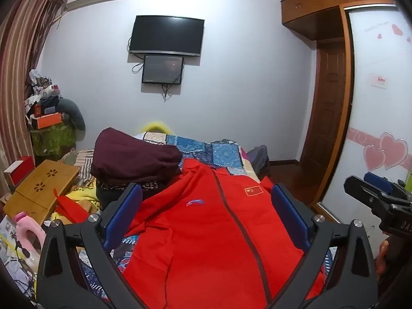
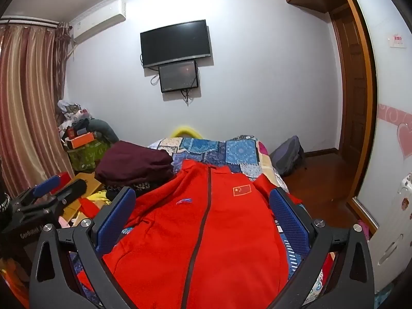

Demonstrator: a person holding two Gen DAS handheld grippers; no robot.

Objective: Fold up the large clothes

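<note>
On the bed: red jacket spread flat, zipper up
Left hand-held gripper: wide open, empty
Right hand-held gripper: wide open, empty
Far left: maroon clothes pile
Right: bare floor

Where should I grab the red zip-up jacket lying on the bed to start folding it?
Probably by the sleeves. The red jacket lies front up, zipped, collar away from you, both sleeves spread sideways. Take the left sleeve with the open left gripper, coming in from the left edge, and the right sleeve with the open right gripper, from the right edge.
</note>
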